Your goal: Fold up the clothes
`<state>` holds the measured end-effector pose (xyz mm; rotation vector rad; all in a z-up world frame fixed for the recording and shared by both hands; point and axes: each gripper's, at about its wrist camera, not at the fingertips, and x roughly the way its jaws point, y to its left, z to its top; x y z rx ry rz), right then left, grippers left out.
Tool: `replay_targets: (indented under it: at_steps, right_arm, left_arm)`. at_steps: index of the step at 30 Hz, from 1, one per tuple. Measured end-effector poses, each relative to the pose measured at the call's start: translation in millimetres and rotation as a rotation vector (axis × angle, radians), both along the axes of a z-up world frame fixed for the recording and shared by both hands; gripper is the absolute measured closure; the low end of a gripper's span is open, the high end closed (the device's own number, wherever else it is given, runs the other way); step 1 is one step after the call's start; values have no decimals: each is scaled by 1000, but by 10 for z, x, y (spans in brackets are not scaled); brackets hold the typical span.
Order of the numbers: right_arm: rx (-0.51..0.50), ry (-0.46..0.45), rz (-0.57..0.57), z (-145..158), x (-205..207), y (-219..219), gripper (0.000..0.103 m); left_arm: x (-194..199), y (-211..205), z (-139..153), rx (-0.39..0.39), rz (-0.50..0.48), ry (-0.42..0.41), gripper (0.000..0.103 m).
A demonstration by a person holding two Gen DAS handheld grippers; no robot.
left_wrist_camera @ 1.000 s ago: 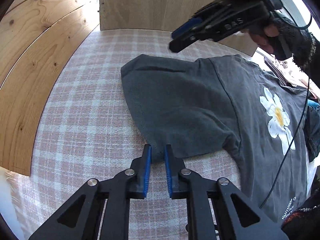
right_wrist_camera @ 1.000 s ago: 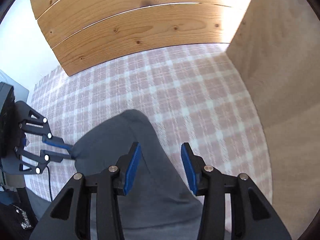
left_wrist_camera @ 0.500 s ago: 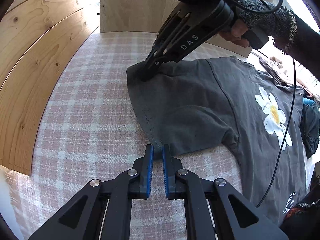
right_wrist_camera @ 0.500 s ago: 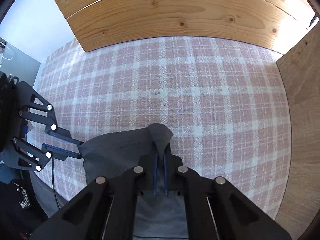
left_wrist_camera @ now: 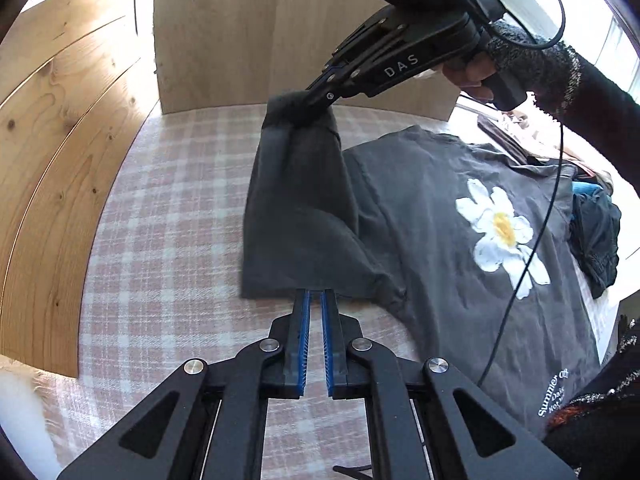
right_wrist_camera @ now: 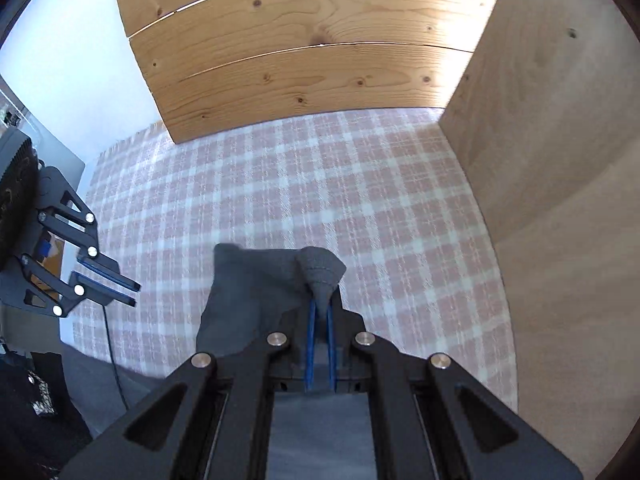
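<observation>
A dark grey T-shirt [left_wrist_camera: 440,200] with a white daisy print [left_wrist_camera: 502,228] lies face up on a pink plaid cloth [left_wrist_camera: 168,208]. Its sleeve [left_wrist_camera: 296,208] is pulled up off the cloth by one corner. My right gripper [left_wrist_camera: 312,104] is shut on that corner, and the bunched corner [right_wrist_camera: 320,268] pokes out past the right gripper [right_wrist_camera: 320,304]. My left gripper [left_wrist_camera: 315,294] is shut, its tips at the sleeve's lower edge. In the right wrist view, plaid shows between the left gripper [right_wrist_camera: 134,294] and the sleeve [right_wrist_camera: 248,292].
Pine planks [left_wrist_camera: 60,140] wall the left side and a plywood panel [left_wrist_camera: 248,32] the far side. A dark garment [left_wrist_camera: 596,240] lies beyond the shirt at right. A black cable [left_wrist_camera: 516,288] hangs across the print. A person's sleeved hand [left_wrist_camera: 560,76] holds the right gripper.
The right gripper came down open over the sleeve, shut on its corner and lifted it. The left gripper's fingers drew together at the sleeve's lower edge.
</observation>
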<state>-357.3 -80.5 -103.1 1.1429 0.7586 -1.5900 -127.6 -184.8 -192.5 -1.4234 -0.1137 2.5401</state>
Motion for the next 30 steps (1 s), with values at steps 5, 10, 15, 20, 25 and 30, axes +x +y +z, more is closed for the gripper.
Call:
replay_targets:
  at_steps: [5,10,15,20,25,30]
  right_arm:
    - [-2,0,-86,43,-113,587,98]
    - [0,-13,-84,-69,-78,604,98]
    - [11,-7,-55,-154,-66,513,98]
    - [2,2,-69,-182,-153,535,98]
    - [-5,7,-79,-227,-228,543,98]
    - [-56,16,-91,-236,-277,438,98]
  left_arm:
    - [-99,371,47,-41,-94,25,92]
    - [-612,158,-346,-131,-3,-59,75]
    - [-1056,46,-601,-144,14,-84,75]
    - [-1234,143,-699,-153,-23,-98,75]
    - [-1189,162,-714,-147,-43,-104,93]
    - [-858,3,-391,-110,22,-36,93]
